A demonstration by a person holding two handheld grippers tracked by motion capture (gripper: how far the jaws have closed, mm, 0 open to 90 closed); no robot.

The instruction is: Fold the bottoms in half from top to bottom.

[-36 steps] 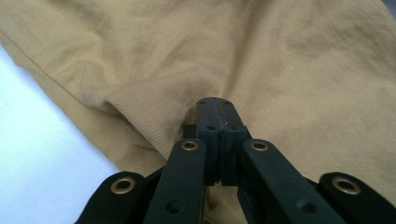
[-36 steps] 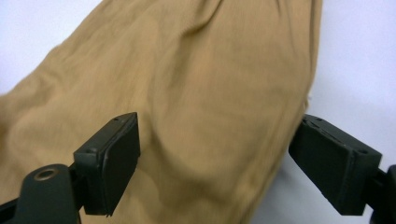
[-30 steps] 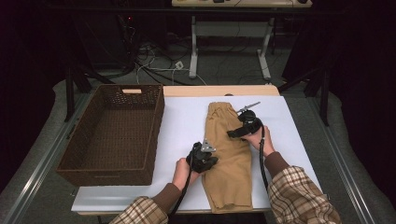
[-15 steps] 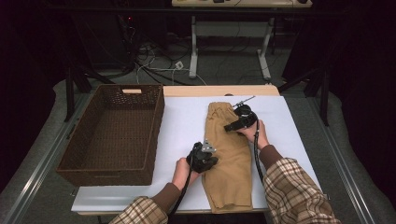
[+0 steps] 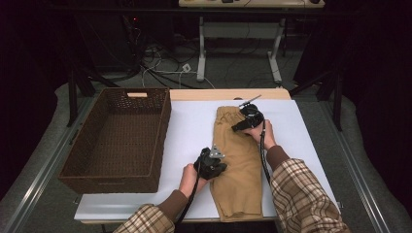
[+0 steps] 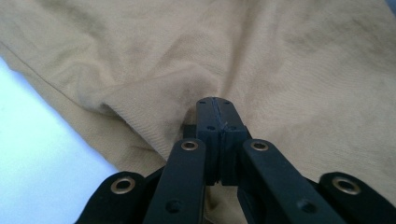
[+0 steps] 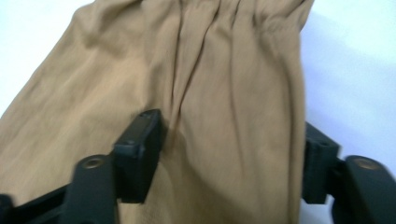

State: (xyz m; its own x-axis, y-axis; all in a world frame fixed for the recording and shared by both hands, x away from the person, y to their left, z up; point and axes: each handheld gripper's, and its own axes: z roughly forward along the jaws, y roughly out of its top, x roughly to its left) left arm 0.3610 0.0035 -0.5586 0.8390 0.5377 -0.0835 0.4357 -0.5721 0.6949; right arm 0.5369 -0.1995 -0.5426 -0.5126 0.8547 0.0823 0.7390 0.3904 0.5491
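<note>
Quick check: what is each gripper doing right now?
Left gripper: shut on a fold of the tan shorts.
Right gripper: open, fingers closing in astride the shorts' edge near the waistband, not yet pinching.

The tan trousers (image 5: pixel 238 165) lie flat on the white tabletop (image 5: pixel 189 126), folded lengthwise so one leg covers the other. They form a long narrow strip. The gathered waistband is at the far end and the leg hems are at the near edge of the tabletop. The cloth is soft and a little wrinkled. Near the left edge, about halfway along, a small fold of cloth (image 6: pixel 154 102) is pinched up. Pleats (image 7: pixel 219 56) run down from the waistband.
</note>
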